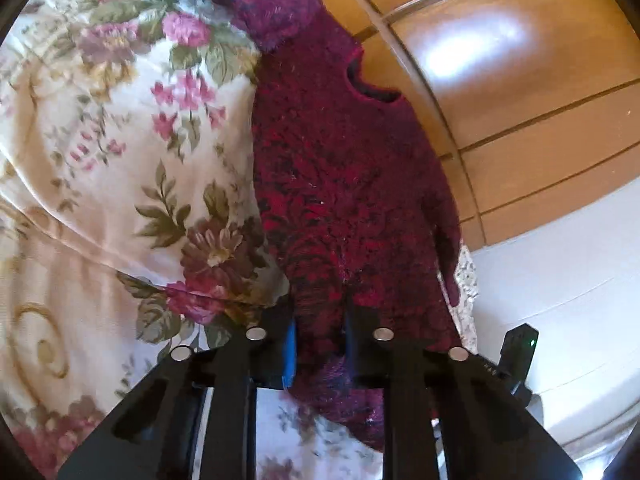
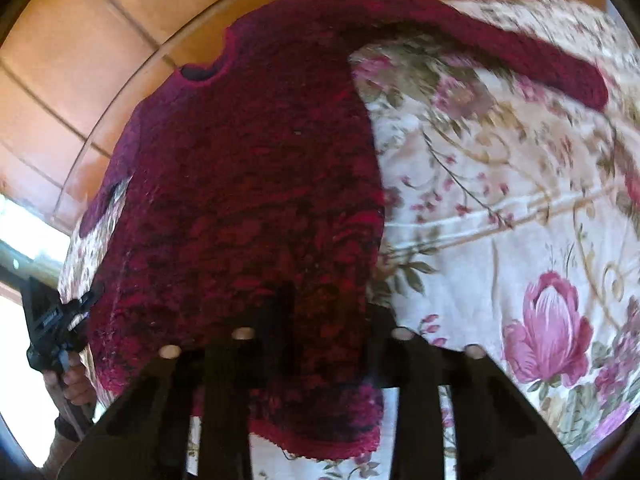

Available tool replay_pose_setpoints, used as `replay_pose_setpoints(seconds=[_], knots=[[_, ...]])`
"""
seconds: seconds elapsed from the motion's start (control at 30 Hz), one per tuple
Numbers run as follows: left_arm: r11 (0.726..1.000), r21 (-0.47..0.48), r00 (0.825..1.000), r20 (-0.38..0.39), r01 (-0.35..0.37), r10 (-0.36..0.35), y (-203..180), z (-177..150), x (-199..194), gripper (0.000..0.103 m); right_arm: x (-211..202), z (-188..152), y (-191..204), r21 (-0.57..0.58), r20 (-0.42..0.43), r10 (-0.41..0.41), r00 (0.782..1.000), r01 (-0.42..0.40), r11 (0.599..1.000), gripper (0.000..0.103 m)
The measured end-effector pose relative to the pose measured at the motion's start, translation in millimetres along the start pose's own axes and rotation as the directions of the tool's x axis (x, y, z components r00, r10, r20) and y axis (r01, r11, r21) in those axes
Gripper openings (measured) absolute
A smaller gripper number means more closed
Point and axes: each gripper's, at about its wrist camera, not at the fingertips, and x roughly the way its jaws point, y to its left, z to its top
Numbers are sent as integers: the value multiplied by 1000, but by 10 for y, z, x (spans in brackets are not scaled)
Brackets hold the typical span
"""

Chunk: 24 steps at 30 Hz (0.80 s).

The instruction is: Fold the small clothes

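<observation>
One sweater (image 1: 340, 184), dark red and fuzzy, lies flat on a floral cloth (image 1: 120, 160), neck opening toward the far edge; beyond that edge is a wooden floor (image 1: 520, 80). The left gripper (image 1: 320, 344) has its blue-padded jaws narrowed on a bunch of the sweater's hem; the right gripper (image 2: 332, 320) likewise pinches the hem near the sweater's right side, jaws narrow, fabric humped between them. Only the left view shows a white surface (image 1: 560, 280) at lower right and the right gripper's edge with a green light; only the right view shows one long sleeve (image 2: 520, 56) stretched across the cloth, the left gripper (image 2: 52, 328) and the hand (image 2: 76, 384) gripping it. No writing is legible.
</observation>
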Motion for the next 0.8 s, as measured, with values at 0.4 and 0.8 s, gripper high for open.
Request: replay_pose_setpoints(seconds=[0.4, 0.8], knots=[[972, 203, 992, 52, -121, 112, -389, -152, -1175, 11, -751, -595, 547, -207, 27, 113, 993, -105, 973, 18], [974, 24, 974, 7, -226, 226, 399, -824, -1128, 37, -485, -1061, 146, -117, -63, -12, 998, 5, 993, 35]])
